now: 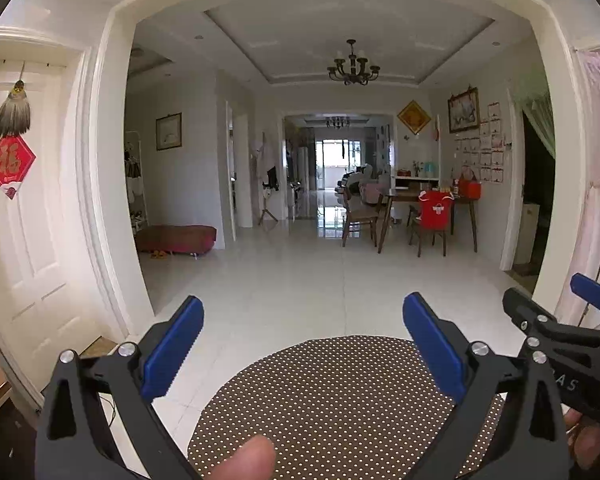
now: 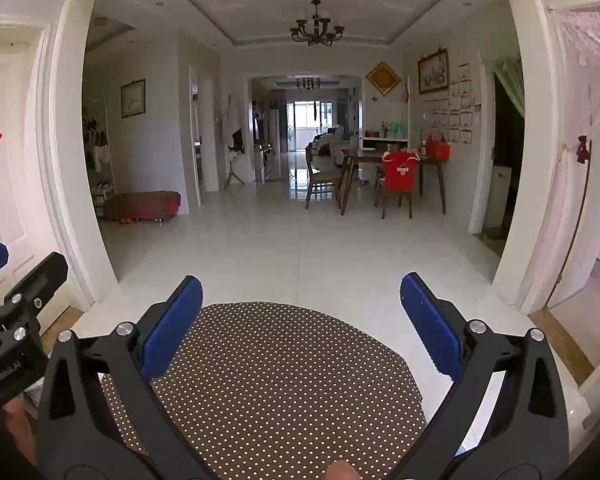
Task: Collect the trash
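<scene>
Left wrist view: the left gripper point(image 1: 302, 344) and right gripper point(image 2: 300, 326) hover side by side over a dotted tabletop point(image 2: 284, 380), fingers spread wide, holding nothing. No trash shows anywhere; scanning the white floor point(image 2: 300, 240) toward the far dining table point(image 2: 380, 156) seems wise.

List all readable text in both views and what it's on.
"福": red diamond door hanging.
"GenRoboLAI", last letters unsure: left gripper body, right view.
"AS", partly cut off: right gripper body, left view.
White print on the red chair cover and wall certificates: too small to read.
</scene>
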`<state>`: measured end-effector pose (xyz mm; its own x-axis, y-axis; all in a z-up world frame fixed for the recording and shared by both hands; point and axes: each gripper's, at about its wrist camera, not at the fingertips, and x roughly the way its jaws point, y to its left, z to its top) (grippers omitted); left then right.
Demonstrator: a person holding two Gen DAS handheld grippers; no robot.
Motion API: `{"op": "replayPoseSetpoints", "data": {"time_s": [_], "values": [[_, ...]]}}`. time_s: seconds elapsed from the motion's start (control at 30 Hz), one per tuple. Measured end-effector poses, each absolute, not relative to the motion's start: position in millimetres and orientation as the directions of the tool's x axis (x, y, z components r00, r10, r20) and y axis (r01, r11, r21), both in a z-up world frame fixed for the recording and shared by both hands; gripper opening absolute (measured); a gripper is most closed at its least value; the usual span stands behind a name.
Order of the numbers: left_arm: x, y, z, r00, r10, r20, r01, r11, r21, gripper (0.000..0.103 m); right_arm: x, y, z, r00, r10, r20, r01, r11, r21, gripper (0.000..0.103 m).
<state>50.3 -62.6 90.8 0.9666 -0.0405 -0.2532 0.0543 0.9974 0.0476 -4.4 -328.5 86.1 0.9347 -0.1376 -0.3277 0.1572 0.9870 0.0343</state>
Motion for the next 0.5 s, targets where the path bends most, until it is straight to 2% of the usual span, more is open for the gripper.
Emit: {"op": "replayPoseSetpoints", "data": {"time_s": [0.5], "values": [[30,-45,98,0.971,-0.057,-0.230,0.064,0.998,0.023,0.098,-10,-328,97,0.939,-0.130,-0.317,0.148,0.989,0.033,0.097]]}}
